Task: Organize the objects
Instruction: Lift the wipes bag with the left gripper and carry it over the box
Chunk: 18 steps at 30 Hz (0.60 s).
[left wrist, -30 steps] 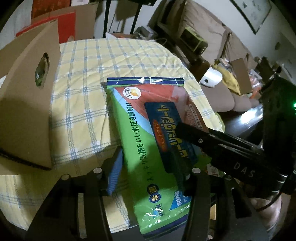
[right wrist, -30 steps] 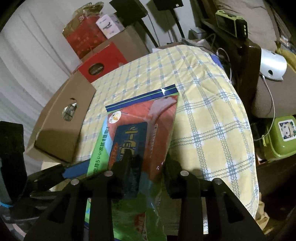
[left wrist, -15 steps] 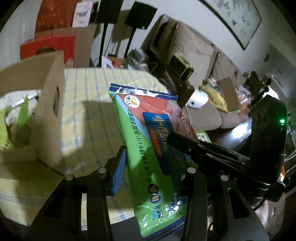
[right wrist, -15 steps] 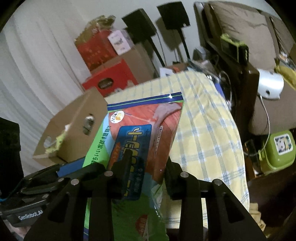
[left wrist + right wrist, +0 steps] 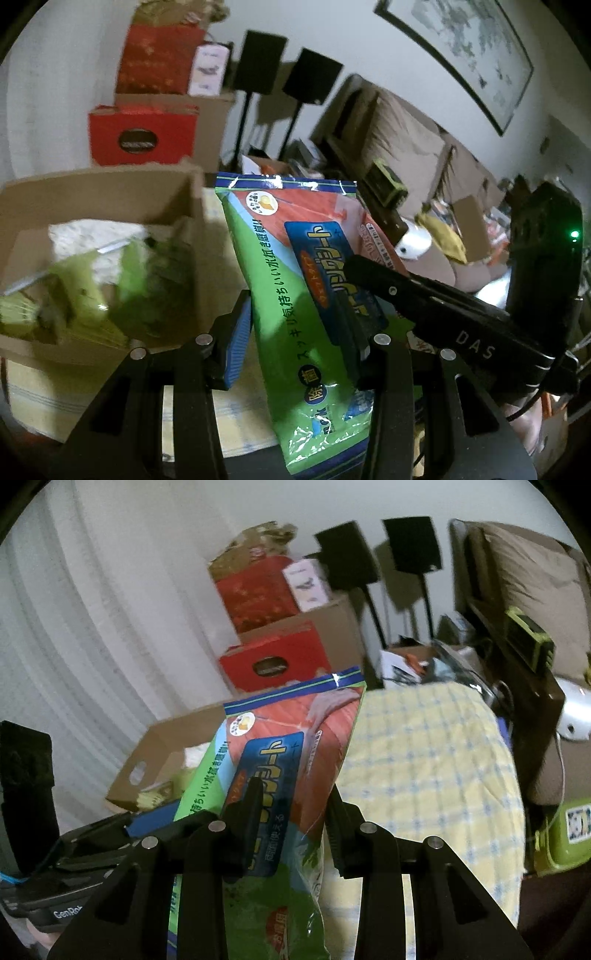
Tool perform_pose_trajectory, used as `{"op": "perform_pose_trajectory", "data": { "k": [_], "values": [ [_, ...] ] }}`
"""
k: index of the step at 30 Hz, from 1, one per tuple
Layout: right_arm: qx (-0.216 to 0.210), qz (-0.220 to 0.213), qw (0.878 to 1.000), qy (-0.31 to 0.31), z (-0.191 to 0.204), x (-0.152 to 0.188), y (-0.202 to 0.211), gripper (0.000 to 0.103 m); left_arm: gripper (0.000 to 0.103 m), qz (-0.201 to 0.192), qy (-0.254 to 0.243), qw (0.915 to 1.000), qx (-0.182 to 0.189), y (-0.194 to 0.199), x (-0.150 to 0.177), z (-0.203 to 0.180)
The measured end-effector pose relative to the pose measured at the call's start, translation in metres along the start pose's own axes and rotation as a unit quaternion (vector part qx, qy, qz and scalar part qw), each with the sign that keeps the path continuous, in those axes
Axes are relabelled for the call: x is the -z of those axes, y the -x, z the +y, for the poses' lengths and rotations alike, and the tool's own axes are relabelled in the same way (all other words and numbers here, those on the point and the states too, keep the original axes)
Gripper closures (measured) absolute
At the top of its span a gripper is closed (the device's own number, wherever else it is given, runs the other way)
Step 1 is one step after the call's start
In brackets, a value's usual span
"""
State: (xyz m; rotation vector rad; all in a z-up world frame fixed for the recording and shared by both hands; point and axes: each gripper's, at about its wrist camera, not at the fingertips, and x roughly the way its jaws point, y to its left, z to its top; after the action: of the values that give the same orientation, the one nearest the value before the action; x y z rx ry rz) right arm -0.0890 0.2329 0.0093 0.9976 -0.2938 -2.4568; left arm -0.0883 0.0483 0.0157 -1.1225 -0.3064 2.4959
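I see the bench (image 5: 424, 760) under a yellow cloth checked in blue, in a dim, crowded room. Behind it stand stacked red boxes (image 5: 273, 661) and brown cartons, two dark speakers on stands (image 5: 288, 70), a framed picture (image 5: 469, 51) high on the wall, and a sofa (image 5: 417, 147) heaped with clutter.

On the bench's left side sits an open cardboard box (image 5: 103, 192) with a hand slot. Inside it I make out a white bundle and green packets (image 5: 92, 291), blurred.

The wipes pack (image 5: 306, 295), green and red with a blue label, is lifted off the bench, tilted beside the box. My left gripper (image 5: 299, 332) has its jaws clamped across the pack's lower part. My right gripper (image 5: 291, 819) pinches the pack's right edge, jaws closed on it.
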Motion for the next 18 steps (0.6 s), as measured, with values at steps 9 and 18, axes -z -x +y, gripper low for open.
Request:
{"op": "perform_pose_trajectory", "data": {
  "k": [9,18],
  "values": [
    [-0.046,0.010,0.998,0.036,0.076,-0.029,-0.047,0.069,0.064,-0.028,0.040,0.9982,-0.036,0.036,-0.020,0.074],
    [-0.093,0.055,0.993,0.054,0.155,-0.040,-0.138,0.069,0.064,-0.030,0.076,0.9919,-0.098,0.059,-0.038,0.178]
  ]
}}
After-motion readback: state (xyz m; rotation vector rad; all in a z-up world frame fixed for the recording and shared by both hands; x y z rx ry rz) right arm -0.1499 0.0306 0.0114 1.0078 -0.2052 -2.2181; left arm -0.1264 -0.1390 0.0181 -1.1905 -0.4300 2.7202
